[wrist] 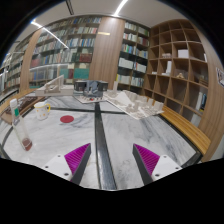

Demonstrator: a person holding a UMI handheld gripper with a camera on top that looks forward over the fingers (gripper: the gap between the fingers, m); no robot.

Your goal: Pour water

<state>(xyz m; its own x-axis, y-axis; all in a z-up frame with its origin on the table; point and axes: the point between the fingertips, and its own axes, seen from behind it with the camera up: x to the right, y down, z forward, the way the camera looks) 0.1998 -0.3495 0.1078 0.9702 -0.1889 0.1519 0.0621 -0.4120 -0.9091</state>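
One gripper (108,160) shows, its two magenta pads (76,156) set wide apart: the jaws stand open and hold nothing, over the bare near part of the marble bench (120,130). Toward the bench's left edge stands one clear cup (43,108), upright, long axis vertical, mouth up. One small red disc (67,119) lies flat just beside it, nearer the middle. One bottle-like thing (20,128) stands upright at the left edge. Bookshelves (75,50) line the far wall.
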